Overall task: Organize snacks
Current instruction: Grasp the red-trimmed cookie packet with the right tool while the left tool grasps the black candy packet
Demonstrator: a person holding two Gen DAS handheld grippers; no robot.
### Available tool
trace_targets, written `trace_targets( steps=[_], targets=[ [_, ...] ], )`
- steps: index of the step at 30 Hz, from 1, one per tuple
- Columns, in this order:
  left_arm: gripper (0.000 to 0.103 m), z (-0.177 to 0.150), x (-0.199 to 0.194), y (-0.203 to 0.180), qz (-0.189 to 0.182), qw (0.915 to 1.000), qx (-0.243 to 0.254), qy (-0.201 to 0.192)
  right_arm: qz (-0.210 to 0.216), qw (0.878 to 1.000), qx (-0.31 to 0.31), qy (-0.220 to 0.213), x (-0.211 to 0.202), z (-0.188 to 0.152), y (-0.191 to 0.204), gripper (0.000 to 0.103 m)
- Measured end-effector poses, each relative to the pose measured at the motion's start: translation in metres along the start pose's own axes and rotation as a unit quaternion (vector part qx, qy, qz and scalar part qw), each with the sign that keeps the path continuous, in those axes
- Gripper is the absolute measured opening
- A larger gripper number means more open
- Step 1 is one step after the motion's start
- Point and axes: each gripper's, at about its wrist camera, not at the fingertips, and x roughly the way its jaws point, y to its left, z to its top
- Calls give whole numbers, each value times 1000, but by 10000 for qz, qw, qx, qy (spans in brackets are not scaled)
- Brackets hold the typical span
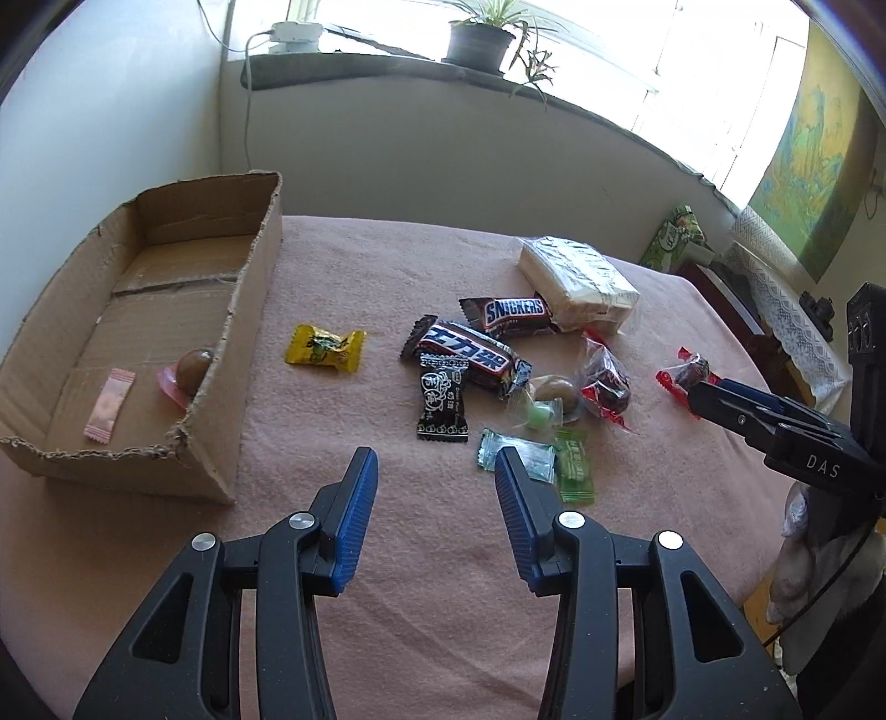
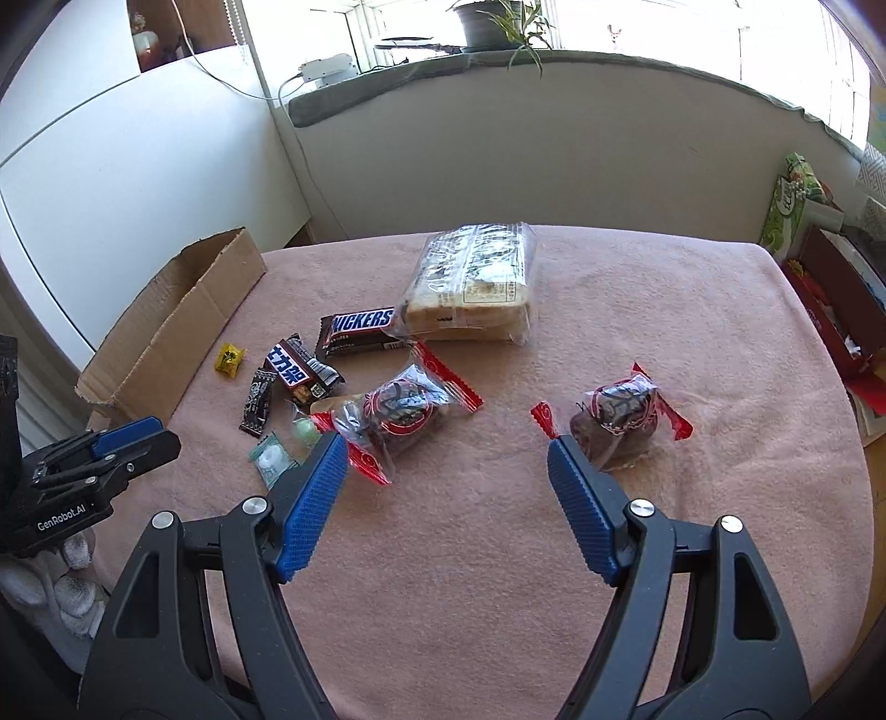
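Note:
A torn cardboard box (image 1: 243,310) at the left holds a pink sachet (image 1: 109,406) and a brown round sweet (image 1: 194,370). Loose snacks lie on the pink cloth: a yellow candy (image 1: 324,346), two Snickers bars (image 1: 512,313), a black candy (image 1: 441,407), green candies (image 1: 573,465), a bread pack (image 2: 476,282) and two red-wrapped dark cakes (image 2: 398,415) (image 2: 620,415). My left gripper (image 1: 436,462) hangs open over bare cloth just short of the green candies. My right gripper (image 2: 446,446) is open, with bare cloth in the gap and one cake just beyond each fingertip.
The pink-covered table (image 2: 498,554) ends at a white wall with a window sill and potted plant (image 1: 479,39) behind. A green tissue box (image 2: 792,205) and a red box (image 2: 841,315) stand off the right edge. A gloved hand (image 2: 61,587) holds the left gripper.

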Motion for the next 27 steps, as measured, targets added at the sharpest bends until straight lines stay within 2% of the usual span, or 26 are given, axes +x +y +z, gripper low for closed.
trace_targets(
  steps=[10,17,19,27],
  targets=[
    [43,16,33,-3,34,9998,-35,195,392,9986,237,279,24,12,7,77],
    [42,23,47,-1,35,9996,-42,265,632,9923,793,710,62,19,4,77],
    [38,25,51,1,23,9995,-75,298,687,9905,915,767,69,20,2,77],
    [31,29,62,2,-46,9992,-32,401,632,9894,957,893,89,25,7,73]
  ],
)
